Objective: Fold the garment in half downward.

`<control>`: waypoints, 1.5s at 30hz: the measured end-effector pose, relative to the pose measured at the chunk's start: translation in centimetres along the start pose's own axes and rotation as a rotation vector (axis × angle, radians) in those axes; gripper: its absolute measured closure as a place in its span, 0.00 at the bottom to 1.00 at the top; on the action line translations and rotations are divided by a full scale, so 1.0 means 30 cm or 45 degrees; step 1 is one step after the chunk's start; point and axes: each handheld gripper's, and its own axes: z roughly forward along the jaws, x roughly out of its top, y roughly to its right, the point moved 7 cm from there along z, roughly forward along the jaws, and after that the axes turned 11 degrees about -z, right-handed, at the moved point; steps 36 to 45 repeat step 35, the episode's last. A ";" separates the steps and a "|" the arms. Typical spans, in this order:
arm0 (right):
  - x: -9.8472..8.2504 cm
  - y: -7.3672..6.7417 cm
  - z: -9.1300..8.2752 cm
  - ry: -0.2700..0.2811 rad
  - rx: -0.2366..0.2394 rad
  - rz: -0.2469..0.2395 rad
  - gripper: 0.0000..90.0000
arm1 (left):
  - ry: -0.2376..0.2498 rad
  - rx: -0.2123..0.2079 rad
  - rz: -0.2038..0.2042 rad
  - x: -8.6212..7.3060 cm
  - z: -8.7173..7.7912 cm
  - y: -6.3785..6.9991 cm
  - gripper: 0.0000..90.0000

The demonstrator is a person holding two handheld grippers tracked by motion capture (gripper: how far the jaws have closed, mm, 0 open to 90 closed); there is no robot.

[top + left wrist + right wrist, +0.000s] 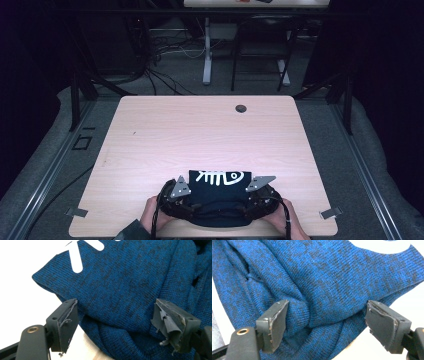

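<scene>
Blue knitted sweater (220, 197), folded, bunched, white fishbone print.

Folded sweater (220, 197) blocks near table (200, 135) edge; far tabletop free except small grommet (241, 108).

No words, brand names or numbers can be read anywhere in these pictures. The one sign is a white fish-skeleton figure (219, 177) printed on the folded dark blue knitted garment (220, 197) that lies at the near edge of the worktop (200, 135); in the high view its ribs and a rounded head with an eye spot can be made out. In the left gripper view a few white bars of that print (76, 257) cross the blue knit, and in the right gripper view a white curve of it (382, 246) runs along the top edge; neither forms a letter.
</scene>
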 end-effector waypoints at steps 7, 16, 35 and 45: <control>0.016 -0.004 -0.026 0.045 0.032 0.024 0.17 | 0.048 -0.017 -0.060 0.018 -0.034 -0.021 0.16; 0.020 0.022 -0.116 0.145 -0.030 0.065 0.14 | 0.130 0.050 -0.142 0.029 -0.112 -0.092 0.13; -0.192 0.211 -0.187 0.072 -0.285 0.289 0.14 | 0.005 0.224 -0.320 -0.090 -0.114 -0.287 0.07; -0.192 0.211 -0.187 0.072 -0.285 0.289 0.14 | 0.005 0.224 -0.320 -0.090 -0.114 -0.287 0.07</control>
